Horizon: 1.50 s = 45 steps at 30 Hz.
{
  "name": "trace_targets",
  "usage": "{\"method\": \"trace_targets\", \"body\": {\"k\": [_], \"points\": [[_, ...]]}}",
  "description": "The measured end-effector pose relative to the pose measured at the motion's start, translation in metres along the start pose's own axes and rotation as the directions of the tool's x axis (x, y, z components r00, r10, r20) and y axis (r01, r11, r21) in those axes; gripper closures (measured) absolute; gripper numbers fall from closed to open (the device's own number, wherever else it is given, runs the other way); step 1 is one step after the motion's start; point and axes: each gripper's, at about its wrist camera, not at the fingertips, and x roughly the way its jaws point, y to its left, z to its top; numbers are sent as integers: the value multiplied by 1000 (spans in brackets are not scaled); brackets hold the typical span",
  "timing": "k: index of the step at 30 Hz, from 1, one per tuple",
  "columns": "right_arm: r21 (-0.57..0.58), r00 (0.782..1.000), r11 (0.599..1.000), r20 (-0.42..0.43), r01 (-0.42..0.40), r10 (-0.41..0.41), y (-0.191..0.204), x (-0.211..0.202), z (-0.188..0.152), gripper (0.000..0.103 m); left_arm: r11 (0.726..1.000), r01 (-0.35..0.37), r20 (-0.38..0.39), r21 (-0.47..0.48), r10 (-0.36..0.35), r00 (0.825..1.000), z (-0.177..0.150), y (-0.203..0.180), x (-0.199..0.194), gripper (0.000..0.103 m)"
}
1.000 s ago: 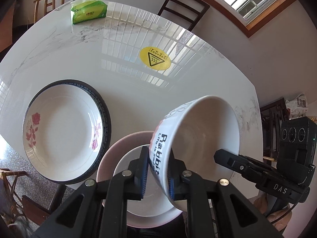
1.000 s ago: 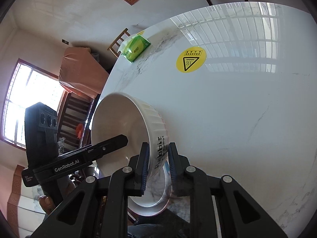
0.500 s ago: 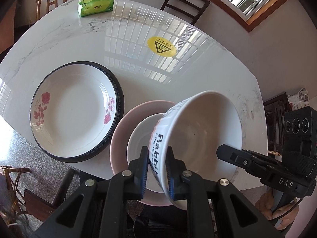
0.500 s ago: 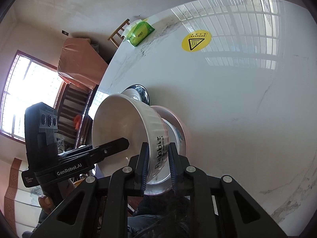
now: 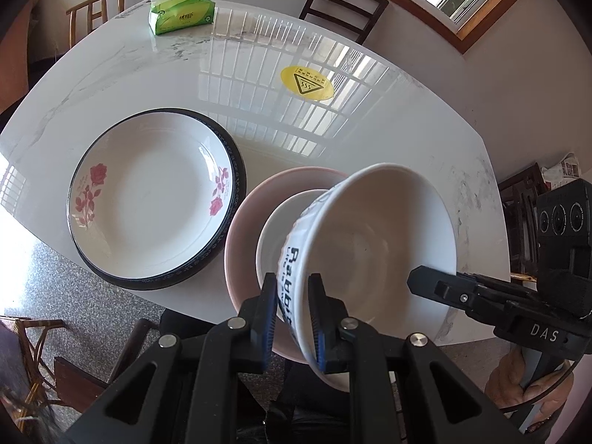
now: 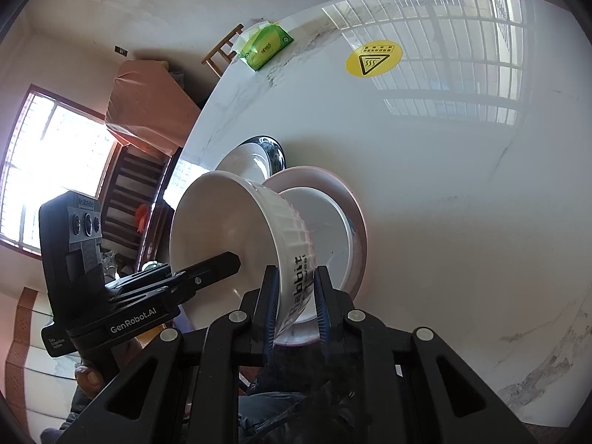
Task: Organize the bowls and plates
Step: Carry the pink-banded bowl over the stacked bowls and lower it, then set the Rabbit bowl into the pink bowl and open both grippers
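Note:
A white ribbed bowl [image 5: 370, 244] with black "Rabbit" lettering hangs tilted above the table, held by both grippers on opposite sides of its rim. My left gripper [image 5: 292, 314] is shut on the lettered wall nearest its camera. My right gripper [image 6: 295, 303] is shut on the bowl [image 6: 222, 229] at the opposite rim. Right below the bowl lies a pink plate [image 5: 248, 222] with a smaller white dish [image 5: 277, 229] in it. To the left of them sits a dark-rimmed rose plate [image 5: 155, 199], also seen as the rose plate [image 6: 251, 159] behind the bowl.
The white marble table [image 5: 166, 74] carries a green tissue pack [image 5: 181, 16] at its far edge and a yellow warning sticker [image 5: 306, 83] near the middle. Wooden chairs [image 5: 344, 3] stand around the far side. The pink plate lies close to the table's near edge.
Both grippers, still shut on the bowl, have drawn back towards the table's near edge. The bowl now hangs over the pink plate, more of which shows, along with the rose plate.

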Motion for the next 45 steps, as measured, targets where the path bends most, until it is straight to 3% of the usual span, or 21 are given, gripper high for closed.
{"method": "trace_targets", "body": {"k": [45], "points": [[26,1000,1000,-10,6,-5,-5,12,-6,84,998,-46,-22,50,47,999,-8,-8,15,86]]}}
